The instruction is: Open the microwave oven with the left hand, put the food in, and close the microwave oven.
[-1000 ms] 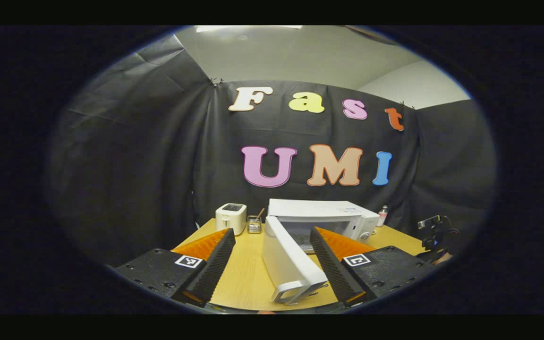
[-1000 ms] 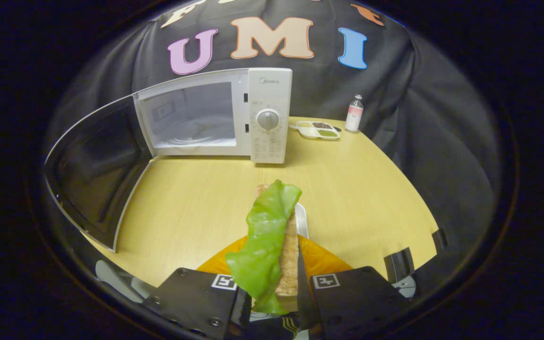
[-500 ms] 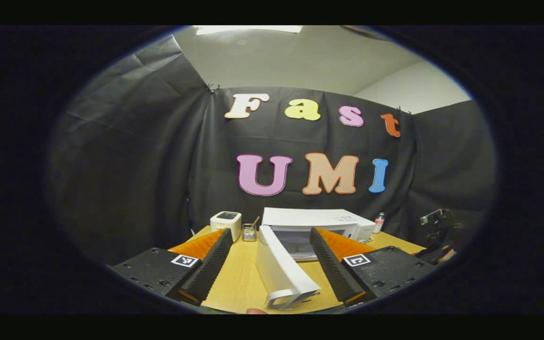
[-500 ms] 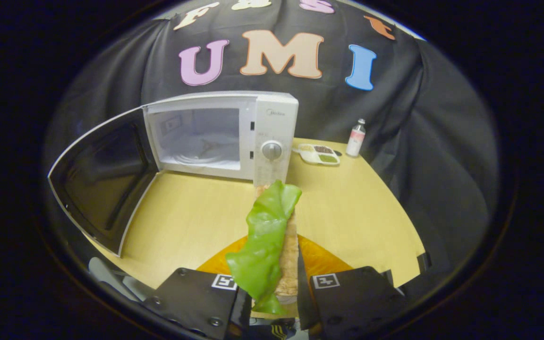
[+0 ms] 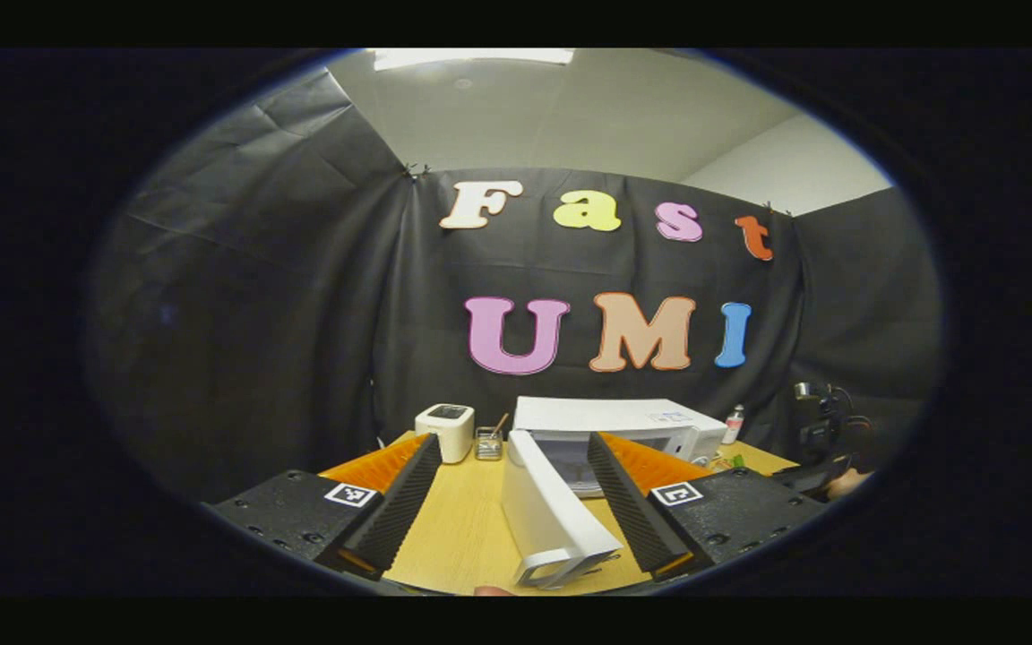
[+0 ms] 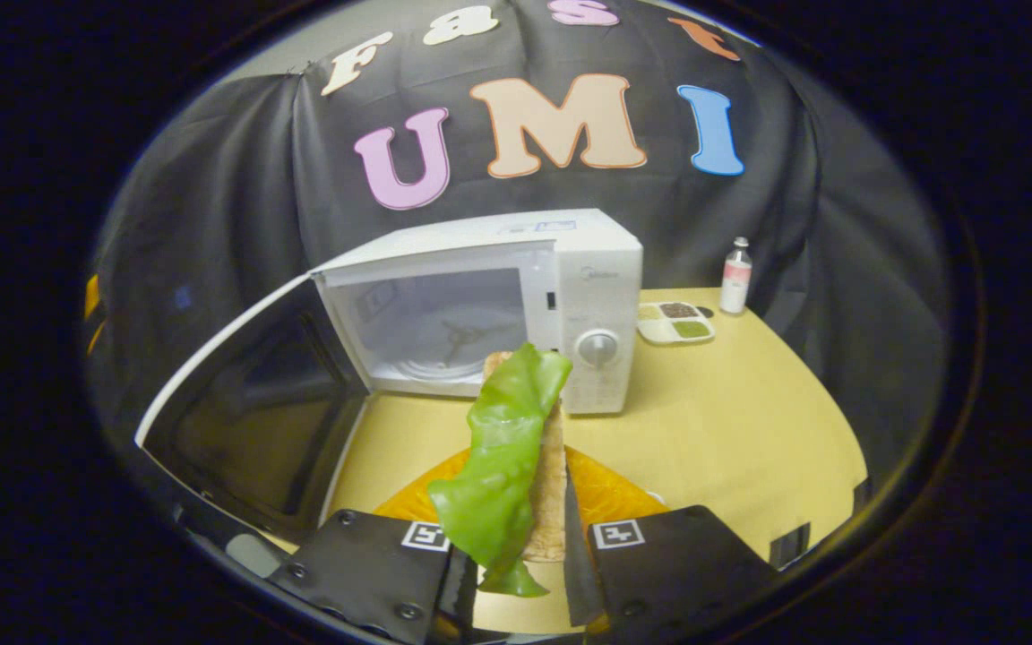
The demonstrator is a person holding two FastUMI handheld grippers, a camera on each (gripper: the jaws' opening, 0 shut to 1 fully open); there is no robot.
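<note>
The white microwave (image 6: 588, 269) stands at the back of the wooden table with its door (image 6: 247, 403) swung wide to the left; its cavity (image 6: 444, 327) and turntable show. My right gripper (image 6: 529, 511) is shut on a sandwich of toast and a green lettuce leaf (image 6: 507, 430), held upright in the air in front of the cavity. In the left gripper view, my left gripper (image 5: 513, 443) is open, and the door's edge (image 5: 552, 524) stands between its fingers without being pressed. The microwave body (image 5: 614, 417) lies beyond.
A toaster (image 5: 446, 430) and a small jar (image 5: 486, 442) sit left of the microwave. To its right are a sectioned dish (image 6: 675, 322) and a small bottle (image 6: 735, 285). The table (image 6: 749, 421) is bare on the right. A hand (image 5: 843, 484) holds the other gripper at far right.
My right gripper has carried the sandwich up and closer to the microwave, which now looks larger and more centred. The left gripper has only shifted slightly beside the door.
</note>
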